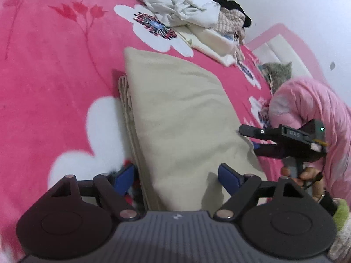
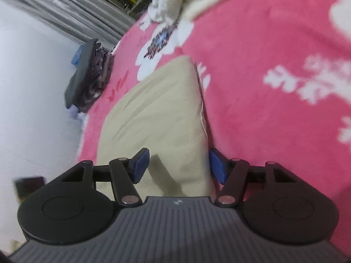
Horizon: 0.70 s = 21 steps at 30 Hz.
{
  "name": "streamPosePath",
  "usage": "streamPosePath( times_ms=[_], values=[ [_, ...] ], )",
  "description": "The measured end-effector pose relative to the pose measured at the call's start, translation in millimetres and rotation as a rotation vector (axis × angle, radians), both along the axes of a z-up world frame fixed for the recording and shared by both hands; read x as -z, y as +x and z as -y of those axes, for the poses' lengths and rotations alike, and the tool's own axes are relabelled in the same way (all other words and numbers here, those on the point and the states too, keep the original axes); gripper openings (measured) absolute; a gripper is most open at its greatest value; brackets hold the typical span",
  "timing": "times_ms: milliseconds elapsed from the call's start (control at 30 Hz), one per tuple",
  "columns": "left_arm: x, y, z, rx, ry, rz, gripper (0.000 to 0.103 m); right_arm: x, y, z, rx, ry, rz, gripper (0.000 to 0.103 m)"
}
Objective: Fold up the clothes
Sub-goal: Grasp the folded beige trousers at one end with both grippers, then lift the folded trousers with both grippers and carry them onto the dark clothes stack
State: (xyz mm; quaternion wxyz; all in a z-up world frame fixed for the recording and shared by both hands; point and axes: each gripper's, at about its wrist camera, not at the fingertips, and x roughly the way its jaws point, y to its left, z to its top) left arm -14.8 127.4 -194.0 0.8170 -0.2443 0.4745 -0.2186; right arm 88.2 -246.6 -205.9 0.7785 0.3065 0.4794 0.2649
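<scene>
Now, from the grippers outward:
Left gripper [image 1: 176,176]: jaws spread, pressing on nothing; its blue pads [image 1: 229,176] straddle the near end of the folded beige garment [image 1: 175,114], one over the stacked left edge, one over the top layer.
Right gripper [image 2: 178,165]: jaws apart, nothing clamped; the beige cloth lies between its pads at the near edge, no pinch visible. In the left wrist view it sits at the garment's right edge, held by a hand [image 1: 307,174] in a pink sleeve [image 1: 311,107].
Folded beige garment: flat on the pink floral blanket [image 1: 54,65], several layers showing along its left side.
Unfolded pile [image 1: 182,6]: white, checked and dark clothes heaped farther up the blanket, well apart from the beige piece.
Dark clothes [image 2: 96,76]: stacked at the blanket's edge, by the pale floor [image 2: 33,87].
</scene>
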Motion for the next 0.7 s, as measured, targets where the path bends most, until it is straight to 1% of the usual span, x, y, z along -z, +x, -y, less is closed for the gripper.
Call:
streamPosePath(
  times_ms=[133,200,300,367,467,500,533,567,600,633,667,700],
  values=[
    [12.6,33.3,2.2,0.016,-0.041,-0.02,0.079,8.4,38.1,-6.1,-0.034,0.096,-0.038,0.063],
    [17.7,43.7,2.5,0.025,-0.076,-0.027,0.08,11.8,56.8,-9.4,-0.05,0.139,-0.055,0.066],
    [23.9,49.6,3.2,0.035,-0.116,-0.018,0.081,19.2,69.3,-8.8,-0.074,0.212,-0.067,0.067],
    [26.1,44.5,1.2,0.036,-0.138,-0.013,0.08,21.1,66.4,-6.7,-0.111,0.248,-0.062,0.066],
    [27.4,37.2,-2.8,0.046,-0.167,-0.03,0.077,20.7,46.7,-4.5,-0.213,0.289,-0.077,0.066],
    [27.7,35.6,-3.3,0.049,-0.172,-0.035,0.077,20.5,40.8,-4.5,-0.232,0.293,-0.077,0.066],
    [27.8,36.5,-0.7,0.043,-0.16,-0.038,0.076,20.4,34.9,-4.5,-0.251,0.296,-0.077,0.066],
    [27.2,37.5,2.3,0.036,-0.145,-0.04,0.072,20.0,31.3,-5.4,-0.259,0.295,-0.078,0.066],
    [24.3,39.2,6.6,0.025,-0.122,-0.04,0.07,19.0,33.1,-8.6,-0.245,0.279,-0.081,0.062],
    [20.8,40.5,11.1,0.017,-0.096,-0.038,0.066,16.7,34.5,-12.7,-0.234,0.256,-0.078,0.057],
    [15.0,39.7,15.2,0.016,-0.067,-0.022,0.061,11.2,35.1,-18.8,-0.236,0.217,-0.063,0.049],
    [10.2,37.4,15.3,0.008,-0.059,-0.009,0.059,4.8,35.1,-24.5,-0.24,0.181,-0.045,0.044]
  ],
)
